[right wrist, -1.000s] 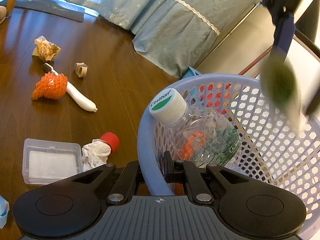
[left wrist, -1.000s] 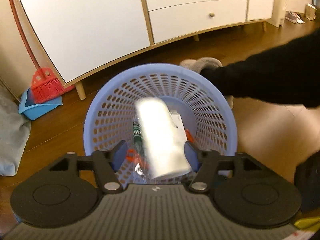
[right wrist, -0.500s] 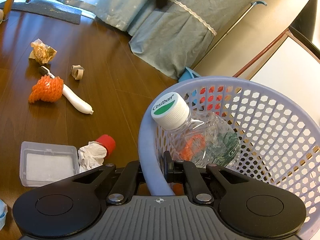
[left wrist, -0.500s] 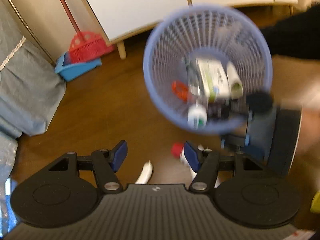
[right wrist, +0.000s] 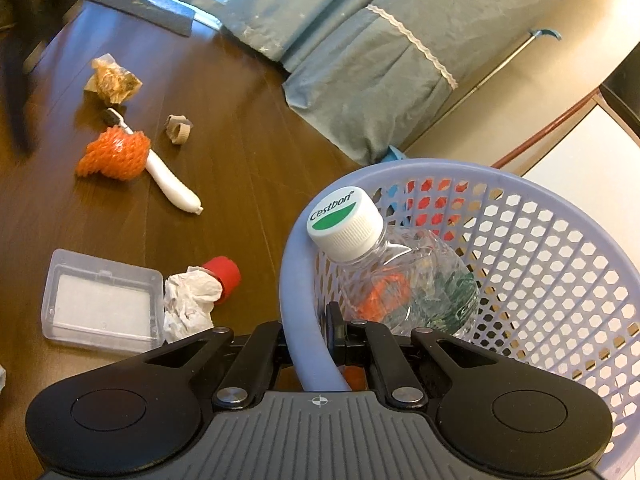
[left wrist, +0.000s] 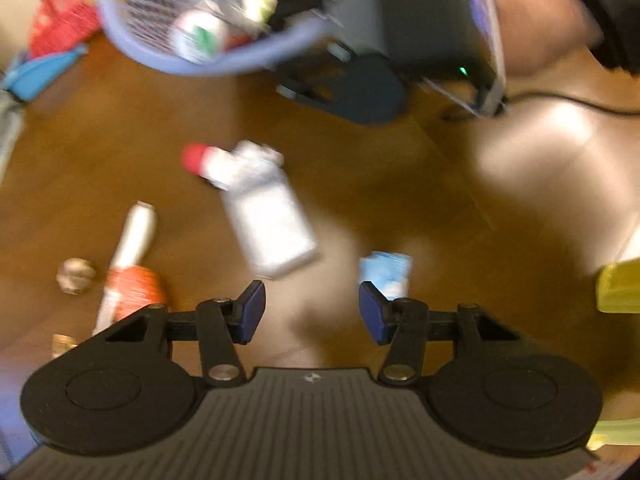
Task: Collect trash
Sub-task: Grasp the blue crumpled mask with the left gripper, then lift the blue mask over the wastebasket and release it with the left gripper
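Right gripper is pinching the rim of the lavender basket. A crushed Cestbon bottle is leaning inside. On the wood floor, a clear plastic case, crumpled tissue against a red cap, and orange netting are lying.

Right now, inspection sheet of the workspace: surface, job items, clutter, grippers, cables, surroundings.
Surface: dark wooden floor, trash scattered on it.
Job's things: lavender basket holds a crushed bottle with a white cap; on the floor lie a clear plastic case, crumpled tissue beside a red cap, orange foam net on a white toothbrush, cardboard ring, brown wrapper.
Clutter: blue packet by the left gripper's fingers.
Grippers: left gripper open, empty, jaws have just been closing; right gripper shut on the basket rim.
Cables: black cable on the floor.
Surroundings: blue-grey curtain, red broom.
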Available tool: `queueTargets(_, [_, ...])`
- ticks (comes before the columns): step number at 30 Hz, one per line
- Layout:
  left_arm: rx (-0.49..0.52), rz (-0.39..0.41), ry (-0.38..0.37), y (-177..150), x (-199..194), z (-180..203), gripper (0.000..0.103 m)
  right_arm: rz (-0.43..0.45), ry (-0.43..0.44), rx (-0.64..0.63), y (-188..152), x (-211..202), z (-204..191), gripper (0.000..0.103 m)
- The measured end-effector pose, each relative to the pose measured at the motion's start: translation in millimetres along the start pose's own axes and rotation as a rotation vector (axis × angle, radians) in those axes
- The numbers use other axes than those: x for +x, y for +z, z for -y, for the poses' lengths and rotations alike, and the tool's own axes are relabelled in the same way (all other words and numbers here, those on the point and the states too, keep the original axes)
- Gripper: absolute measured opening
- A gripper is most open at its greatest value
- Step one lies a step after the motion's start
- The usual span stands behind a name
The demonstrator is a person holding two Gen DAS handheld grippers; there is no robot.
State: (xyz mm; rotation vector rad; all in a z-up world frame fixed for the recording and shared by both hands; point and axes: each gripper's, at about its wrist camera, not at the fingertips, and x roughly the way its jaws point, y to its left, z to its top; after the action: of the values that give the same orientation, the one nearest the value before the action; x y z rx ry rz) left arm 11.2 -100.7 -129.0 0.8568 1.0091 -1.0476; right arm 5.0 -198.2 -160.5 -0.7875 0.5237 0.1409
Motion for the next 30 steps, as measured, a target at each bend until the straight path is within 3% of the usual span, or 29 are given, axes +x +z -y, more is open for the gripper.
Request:
queueTargets(5, [-0.04,-0.039,-0.094,-8,32,19,0.045,-0.002,-0.004,0.017,1,1,1,0.001])
queueTargets(10, [-0.058,-0.071,-0.116,-9,53,29,0.042,-0.002,-0.005,0.019,2,0,2,0.001])
queueTargets(13, [-0.04,-0.112,-0.107,-10,62,35,0.028,-0.002,-0.005,0.023,2,0,2,0.001])
queueTargets(14, [-0.035,-0.122,-0.106,-11,63,36,0.018,-0.003,-0.006,0.024,2,1,2,0.001])
queueTargets(15, [-0.03,-0.13,-0.106,-12,63,37,0.018,-0.003,-0.007,0.025,2,1,3,0.001])
queueTargets(21, [0.001,-0.146,-0.062,-13,44,33,0.017,-0.005,-0.007,0.03,3,1,3,0.001])
queueTargets(30, [-0.025,-0.076,0.066,-4,-23,-8,0.017,-0.006,-0.007,0.027,3,1,2,0.001])
